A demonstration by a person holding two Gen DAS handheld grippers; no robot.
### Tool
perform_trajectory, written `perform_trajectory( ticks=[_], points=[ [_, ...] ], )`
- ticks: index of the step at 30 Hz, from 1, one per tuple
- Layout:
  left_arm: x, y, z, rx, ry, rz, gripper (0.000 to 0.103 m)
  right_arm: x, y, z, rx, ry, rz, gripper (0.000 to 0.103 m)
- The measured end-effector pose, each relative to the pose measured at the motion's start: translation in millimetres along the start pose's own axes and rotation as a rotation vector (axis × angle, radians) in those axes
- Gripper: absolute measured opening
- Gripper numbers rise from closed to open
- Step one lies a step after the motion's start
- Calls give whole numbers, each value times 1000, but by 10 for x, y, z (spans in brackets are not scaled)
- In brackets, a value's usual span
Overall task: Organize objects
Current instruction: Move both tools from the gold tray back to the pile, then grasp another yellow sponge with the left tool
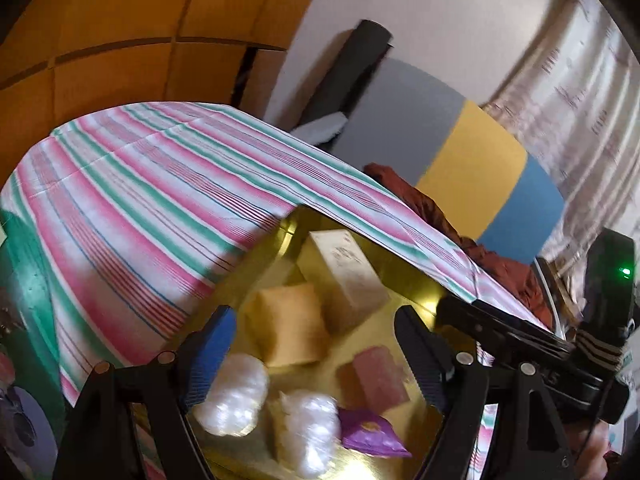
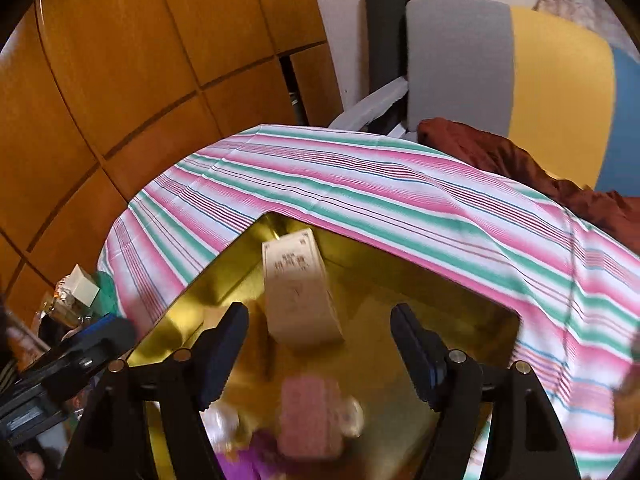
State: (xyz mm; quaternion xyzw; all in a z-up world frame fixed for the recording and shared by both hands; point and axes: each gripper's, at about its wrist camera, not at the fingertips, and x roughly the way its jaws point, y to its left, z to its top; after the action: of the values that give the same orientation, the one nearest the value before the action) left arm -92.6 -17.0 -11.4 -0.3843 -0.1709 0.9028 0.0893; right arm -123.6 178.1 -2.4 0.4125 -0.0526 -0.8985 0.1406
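Observation:
A gold tray (image 1: 404, 276) lies on a striped cloth and holds several items. In the left wrist view I see a cream box (image 1: 346, 270), a yellow sponge (image 1: 288, 326), a pink block (image 1: 380, 376), two clear plastic-wrapped bundles (image 1: 234, 394) and a purple packet (image 1: 370, 432). My left gripper (image 1: 316, 354) is open above them, holding nothing. In the right wrist view my right gripper (image 2: 320, 344) is open over the tray (image 2: 472, 332), with the cream box (image 2: 300, 292) and the blurred pink block (image 2: 310, 416) between its fingers, neither gripped.
The striped cloth (image 1: 152, 200) covers the table around the tray. A dark red cloth (image 2: 520, 168) lies behind it. Wooden panels (image 2: 140, 60) and a grey, yellow and blue board (image 1: 460, 168) stand at the back. Small bottles (image 2: 76, 292) crowd the table's left edge.

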Motion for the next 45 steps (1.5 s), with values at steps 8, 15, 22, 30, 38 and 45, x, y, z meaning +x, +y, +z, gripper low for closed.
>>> perform_trajectory(
  ticks=[8,15,22,30,38,45],
  points=[
    [63,-451,-310,122,62,-74,83,-642,-377,-451,44,-50,-51,74],
    [48,-965,-684,284,109,-172,83,-1137,-996,-927,127,-54,-161,74],
    [42,-1369,-1031,402,166,-289,83,-1558,-1732,-1356,248,-49,-265,74],
    [85,-1990,-1369,532,248,-405,83,-1844,-2542,-1563,309,-8,-408,74],
    [318,-2569,-1640,676,319,-422,85,-1821,-3120,-1835,455,-35,-384,74],
    [626,-3009,-1760,801,317,-407,85,-1871,-3217,-1806,534,-75,-307,74]
  ],
)
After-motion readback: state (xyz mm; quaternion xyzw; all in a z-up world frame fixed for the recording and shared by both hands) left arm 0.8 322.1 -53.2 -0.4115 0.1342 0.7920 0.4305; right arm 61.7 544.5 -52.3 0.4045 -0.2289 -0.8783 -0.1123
